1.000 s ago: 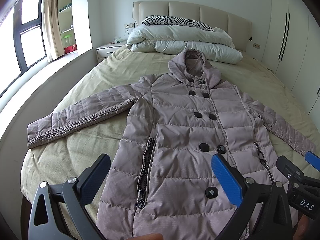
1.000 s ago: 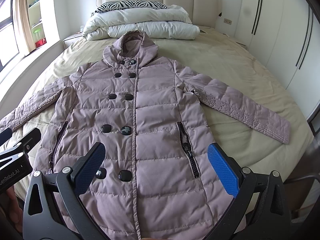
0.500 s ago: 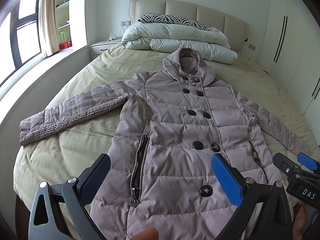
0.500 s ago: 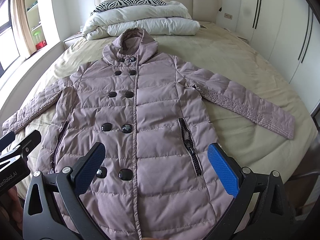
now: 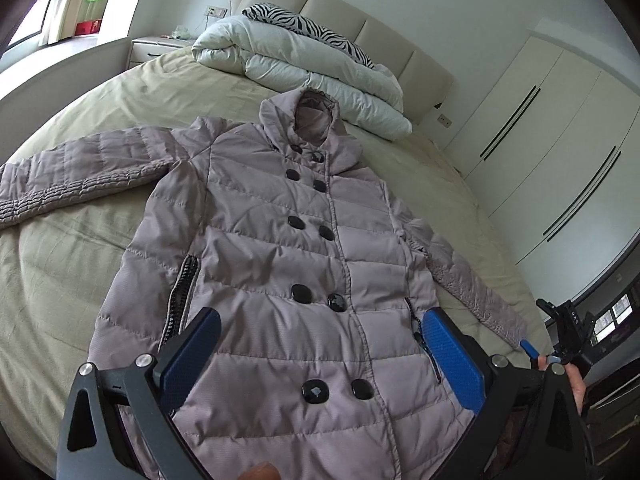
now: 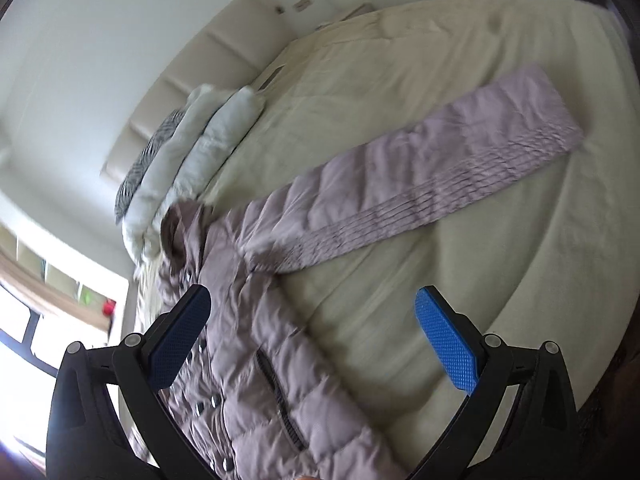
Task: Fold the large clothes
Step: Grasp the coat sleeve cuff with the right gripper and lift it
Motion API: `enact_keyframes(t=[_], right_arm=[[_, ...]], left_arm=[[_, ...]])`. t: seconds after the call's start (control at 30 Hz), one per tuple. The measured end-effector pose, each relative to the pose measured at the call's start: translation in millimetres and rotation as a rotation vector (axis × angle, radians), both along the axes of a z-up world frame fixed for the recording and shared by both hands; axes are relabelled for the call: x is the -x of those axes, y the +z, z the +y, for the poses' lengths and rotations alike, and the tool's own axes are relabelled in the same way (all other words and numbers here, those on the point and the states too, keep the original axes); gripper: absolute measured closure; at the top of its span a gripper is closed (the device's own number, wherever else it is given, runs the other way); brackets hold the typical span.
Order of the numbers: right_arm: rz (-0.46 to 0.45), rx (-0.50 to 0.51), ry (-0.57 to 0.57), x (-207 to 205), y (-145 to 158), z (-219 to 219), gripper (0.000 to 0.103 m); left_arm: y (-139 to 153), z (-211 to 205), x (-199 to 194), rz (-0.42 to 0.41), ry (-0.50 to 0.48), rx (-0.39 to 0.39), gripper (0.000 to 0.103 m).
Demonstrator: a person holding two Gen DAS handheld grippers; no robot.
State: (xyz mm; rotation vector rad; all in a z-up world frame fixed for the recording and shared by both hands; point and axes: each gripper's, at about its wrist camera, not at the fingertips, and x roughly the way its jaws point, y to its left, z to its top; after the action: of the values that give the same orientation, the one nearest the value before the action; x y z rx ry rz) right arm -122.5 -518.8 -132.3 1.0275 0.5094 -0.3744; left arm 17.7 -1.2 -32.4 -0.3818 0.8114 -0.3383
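1. Jaws, left gripper (image 5: 320, 356): stood wide apart, nothing between the pads; hung above the lower front of the coat (image 5: 280, 264), not touching it as far as could be judged.
2. Jaws, right gripper (image 6: 312, 336): also spread wide and empty; view tilted and blurred. One pad sat over the coat's side edge, the other over bare bed (image 6: 400, 300).
3. Coat: pale mauve, quilted, hooded, double row of dark buttons. Lay face up and buttoned on the bed, hem nearest the grippers, hood (image 5: 304, 120) pointing to the headboard.
4. Pockets: one zip pocket (image 5: 180, 292) just beyond the left gripper's left pad; a second zip beside its right pad.
5. Sleeves: left sleeve (image 5: 76, 176) spread out to the side, well apart from the left gripper. Right sleeve (image 6: 440, 184) likewise laid straight out, ahead of the right gripper and clear of it.
6. Progress, judged: no fold made; coat fully spread. Sleeves to be brought in and the body folded, all of it left to do.
7. Duvet (image 5: 304, 76): white, folded, past the hood.
8. Pillow (image 5: 304, 24): zebra print, behind the duvet, against the headboard (image 5: 384, 36).
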Motion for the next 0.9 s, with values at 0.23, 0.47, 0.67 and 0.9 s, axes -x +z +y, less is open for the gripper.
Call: enact_keyframes(t=[0.23, 0.47, 0.67, 0.9], right_arm=[[-0.061, -0.258, -0.213, 54, -72, -124, 0.000], [-0.188, -0.347, -0.300, 72, -113, -176, 0.000], [-0.168, -0.291, -0.308, 50, -109, -198, 0.000], [-0.165, -0.257, -0.305, 16, -101, -210, 0.014]], left_arm=[[-19, -11, -21, 0.136, -0.017, -0.057, 0.000], [-41, -13, -27, 0.198, -0.058, 0.039, 0.000], [-46, -14, -30, 0.203, -0.076, 0.142, 0.000], [-31, -23, -25, 0.043, -0.099, 0.150, 0.000]])
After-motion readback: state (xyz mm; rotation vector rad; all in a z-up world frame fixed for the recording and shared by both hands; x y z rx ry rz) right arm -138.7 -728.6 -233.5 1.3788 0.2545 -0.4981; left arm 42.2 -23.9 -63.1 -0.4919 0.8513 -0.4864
